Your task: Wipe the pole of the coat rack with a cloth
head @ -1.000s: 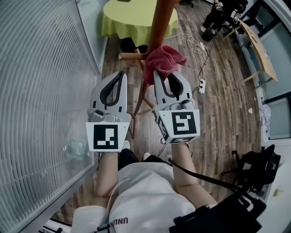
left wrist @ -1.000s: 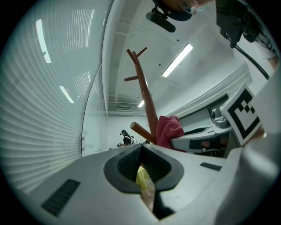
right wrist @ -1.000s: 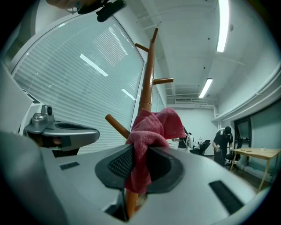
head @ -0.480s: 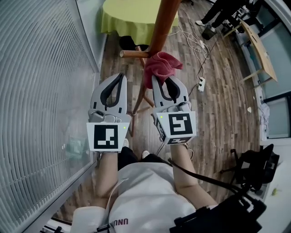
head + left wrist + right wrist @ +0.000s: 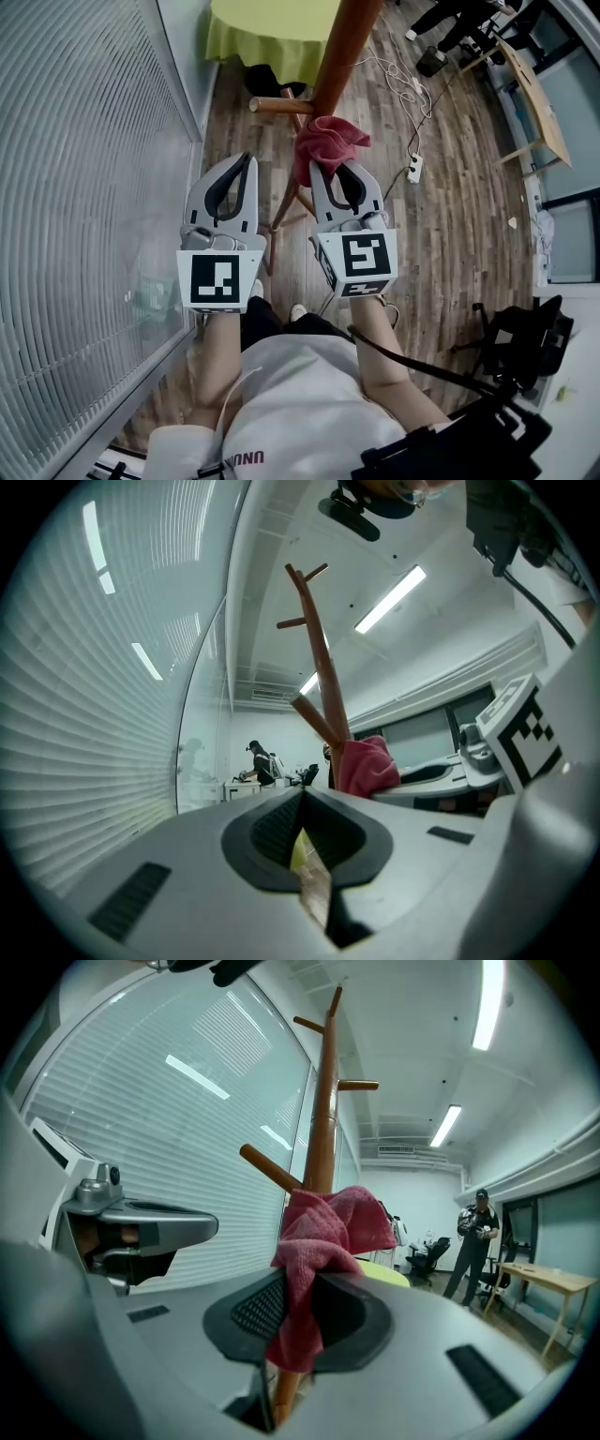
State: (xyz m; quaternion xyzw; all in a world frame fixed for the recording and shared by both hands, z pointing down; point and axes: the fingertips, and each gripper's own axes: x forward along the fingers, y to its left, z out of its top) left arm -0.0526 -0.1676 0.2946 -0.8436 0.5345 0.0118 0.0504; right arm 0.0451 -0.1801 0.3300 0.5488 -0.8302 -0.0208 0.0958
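The brown wooden coat rack pole [image 5: 339, 58] rises past both grippers, with short pegs [image 5: 277, 106] branching off; it also stands in the right gripper view as the pole [image 5: 322, 1119]. A red cloth [image 5: 323, 142] is pressed against the pole, pinched in my right gripper [image 5: 333, 169], which is shut on it. In the right gripper view the cloth [image 5: 319, 1237] bunches out of the jaws against the pole. My left gripper [image 5: 244, 161] sits left of the pole, shut, holding nothing. The left gripper view shows the pole [image 5: 323, 672] and cloth [image 5: 364, 766] to its right.
Window blinds [image 5: 75, 187] run along the left. A table under a yellow-green cloth [image 5: 267, 28] stands beyond the rack. Cables and a power strip [image 5: 413, 171] lie on the wood floor. A wooden desk [image 5: 530, 98] is at far right. A person [image 5: 473, 1241] stands in the background.
My right gripper and the red cloth have slid a little along the pole, toward its foot in the head view. The left gripper has hardly moved.
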